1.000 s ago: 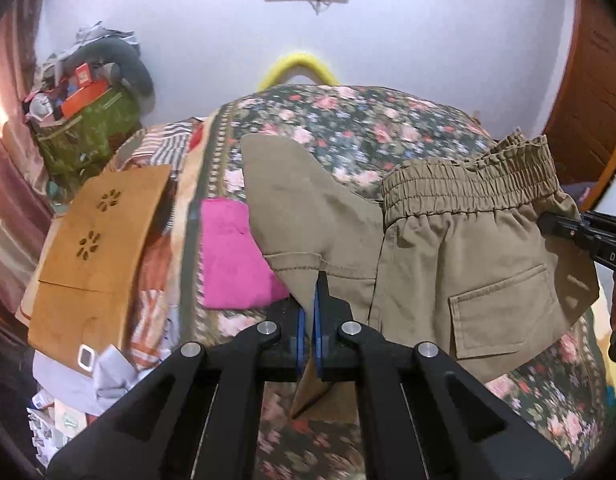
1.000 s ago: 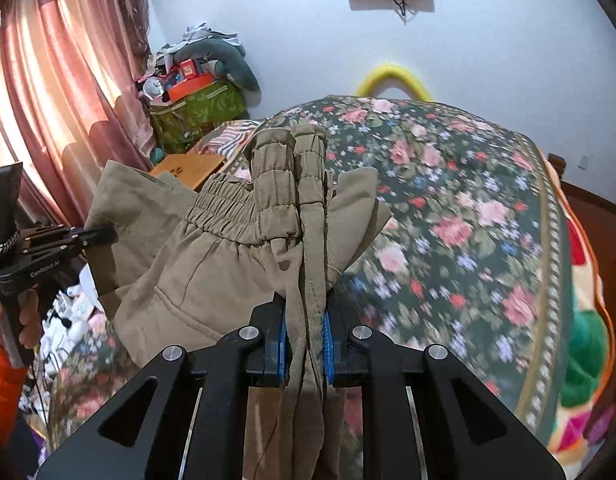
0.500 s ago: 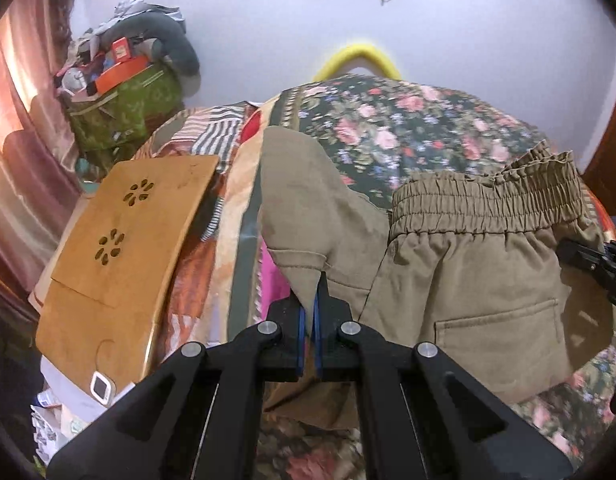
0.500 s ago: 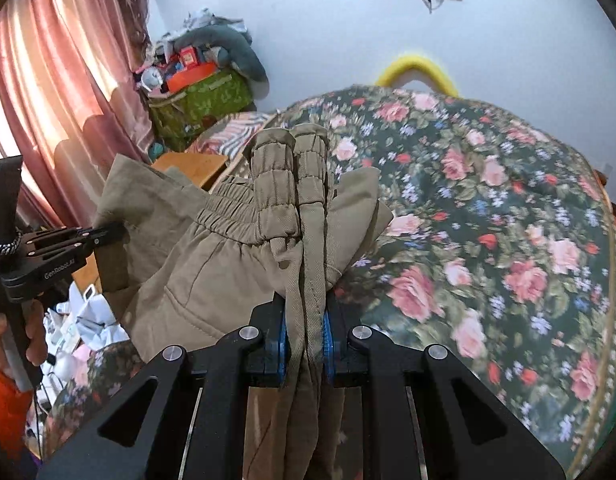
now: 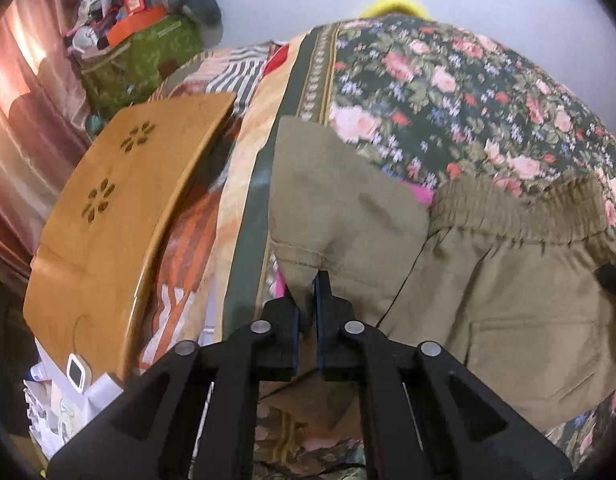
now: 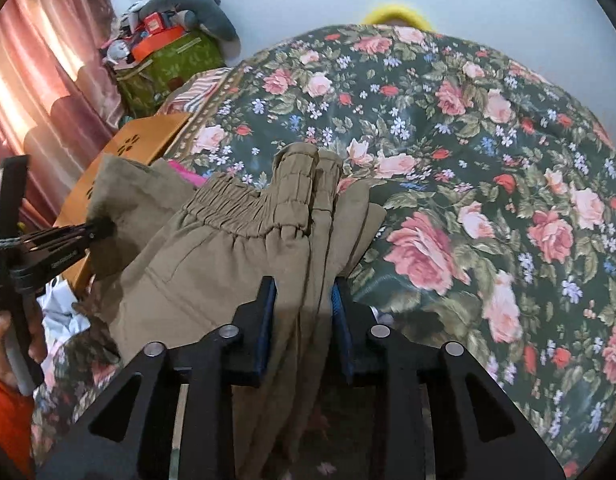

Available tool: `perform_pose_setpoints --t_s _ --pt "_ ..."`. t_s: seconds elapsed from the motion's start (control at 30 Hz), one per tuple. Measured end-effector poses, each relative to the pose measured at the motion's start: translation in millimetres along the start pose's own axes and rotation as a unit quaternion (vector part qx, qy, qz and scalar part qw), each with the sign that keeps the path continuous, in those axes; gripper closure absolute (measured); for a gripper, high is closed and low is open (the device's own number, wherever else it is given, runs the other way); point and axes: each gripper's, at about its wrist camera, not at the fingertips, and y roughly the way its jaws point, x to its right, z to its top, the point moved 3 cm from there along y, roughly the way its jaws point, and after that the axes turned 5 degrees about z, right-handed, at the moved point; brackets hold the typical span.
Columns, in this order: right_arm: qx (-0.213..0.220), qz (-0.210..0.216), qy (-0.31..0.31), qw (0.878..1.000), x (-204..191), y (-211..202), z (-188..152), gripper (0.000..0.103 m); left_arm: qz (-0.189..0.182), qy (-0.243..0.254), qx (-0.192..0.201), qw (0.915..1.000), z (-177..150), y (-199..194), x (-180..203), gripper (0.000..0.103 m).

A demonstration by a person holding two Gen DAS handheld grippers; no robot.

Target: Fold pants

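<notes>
Lying on the floral bed (image 6: 488,128) near its left edge, the khaki pants (image 5: 488,292) are being lowered. The left gripper (image 5: 306,300) is pinching a leg hem narrowly, while the right gripper (image 6: 304,304) has just been loosening around the bunched waistband (image 6: 304,184). Releasing unevenly risks the fold slumping.

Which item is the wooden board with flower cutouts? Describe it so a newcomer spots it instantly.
Start at the floral bedspread that fills the middle of the left wrist view. Off its striped edge, on the side toward the pink curtain, lies the wooden board. It is the only flat, rigid, honey-brown slab there, pierced by two flower-shaped cutouts, unlike the soft khaki pants and pink cloth on the bed.
</notes>
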Motion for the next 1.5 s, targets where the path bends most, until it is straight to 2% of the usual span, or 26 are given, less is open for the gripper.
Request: perform_pose_setpoints --t_s 0.13,0.27,0.37,0.43,0.53,0.73,0.9,1.07,1.2,1.3,1.33,1.37,1.47,1.5 --pt "0.016 -0.008 -0.014 1.0 -3.9 -23.5 -7.2 0.065 0.005 0.008 -0.014 0.9999 -12.3 -8.4 -5.4 0.089" --pt "0.052 -0.011 -0.031 0.998 -13.0 -61.6 -15.5 0.064 0.002 0.02 0.0 0.9998 -23.1 -39.1 -7.4 0.083" --pt "0.084 -0.004 -0.044 0.996 -26.6 -92.4 -18.5 0.062 -0.007 0.033 0.035 0.9988 -31.5 -85.6 -6.1 0.073" --pt "0.11 -0.003 -0.058 0.992 -40.4 -118.8 -20.2 0.057 -0.015 0.039 0.06 0.9974 -35.9 -116.0 -3.7 0.07" --pt "0.157 0.007 -0.079 0.984 -63.0 -158.7 -23.2 0.056 -0.043 0.045 0.1 0.993 -44.3 -172.9 0.4 0.069" --pt "0.252 0.014 -0.108 0.962 -107.2 -245.3 -43.9 0.056 -0.095 0.034 0.198 0.9749 -68.0 -294.1 3.7 0.069" --pt "0.314 0.021 -0.128 0.94 -143.1 -304.0 -74.3 0.056 -0.097 0.04 0.285 0.9528 -104.8 -387.3 3.0 0.069" --pt "0.359 0.016 -0.145 0.922 -172.0 -342.8 -104.7 0.056 -0.113 0.024 0.338 0.9339 -146.2 -448.1 -6.3 0.069" --pt "0.379 0.003 -0.15 0.913 -189.7 -358.8 -124.3 0.056 -0.111 0.012 0.364 0.9245 -175.9 -474.2 -14.5 0.067" --pt "0.386 0.004 -0.146 0.911 -196.5 -363.6 -133.0 0.055 -0.104 0.001 0.379 0.9196 -193.8 -488.0 -20.8 0.056" --pt "0.386 0.005 -0.143 0.911 -196.6 -363.9 -135.0 0.051 -0.108 -0.005 0.381 0.9182 -198.9 -491.1 -23.7 0.046" --pt "0.386 0.005 -0.14 0.912 -196.0 -363.8 -136.1 0.042 -0.114 -0.013 0.383 0.9168 -203.3 -493.8 -27.8 0.036" --pt "0.393 -0.011 -0.125 0.911 -193.9 -364.4 -139.8 0.021 -0.122 -0.029 0.386 0.9139 -210.2 -497.5 -36.8 0.022" --pt "0.394 -0.014 -0.118 0.911 -192.7 -363.9 -140.6 0.018 -0.123 -0.031 0.386 0.9136 -209.9 -496.7 -38.1 0.021"
